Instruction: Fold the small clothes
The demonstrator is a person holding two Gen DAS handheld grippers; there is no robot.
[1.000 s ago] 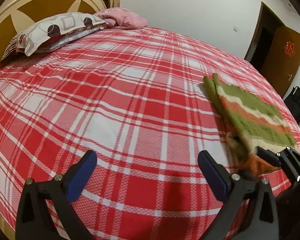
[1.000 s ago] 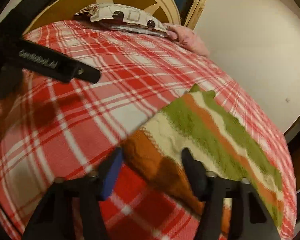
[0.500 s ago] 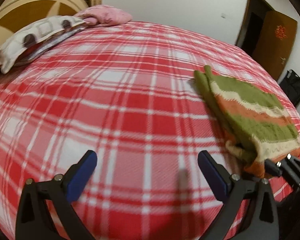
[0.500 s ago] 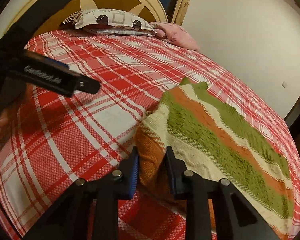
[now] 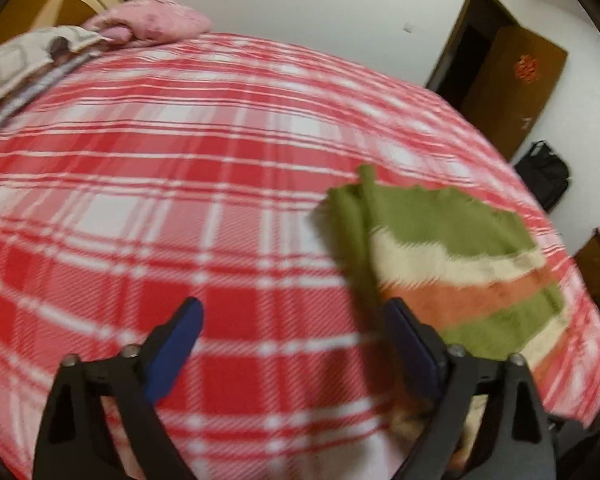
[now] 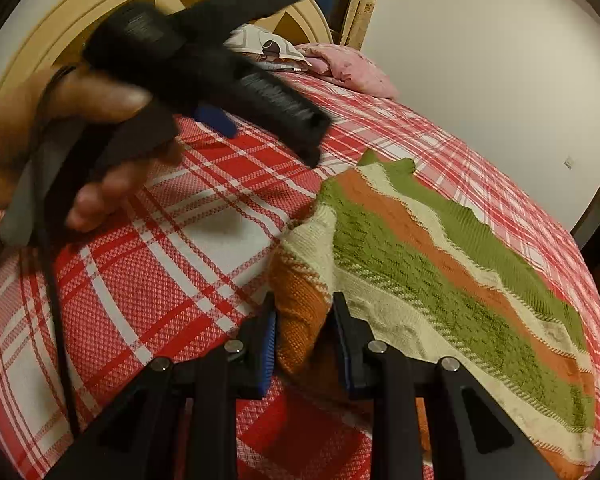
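Already the right gripper has its fingers clamped on the orange corner of the striped knit garment, the cloth bunched up between the two blue pads at the bottom middle of the right wrist view. That garment, in green, cream and orange bands, lies mostly flat on the red plaid bed, running from the bottom middle toward the right edge of that frame, and in the left wrist view it sits at the right middle, well short of the pillows at the upper left. The left gripper is empty; its fingers stand wide apart over bare plaid, though they have just been closing a little with nothing between them, and its right finger overlaps the garment's near edge in the blurred picture, so I cannot tell whether it touches. Seen from the right wrist, that gripper hangs in the upper left of the frame in a person's hand. To my eye the step in hand is taking hold of the garment's near end, one corner secured and the other still free. The next move seems to call for the left fingers to settle on the matching edge and close, so both corners can be lifted and carried over together. No baskets or boxes are in sight; only a dark bag by the door at the far right, shut as far as I can see.
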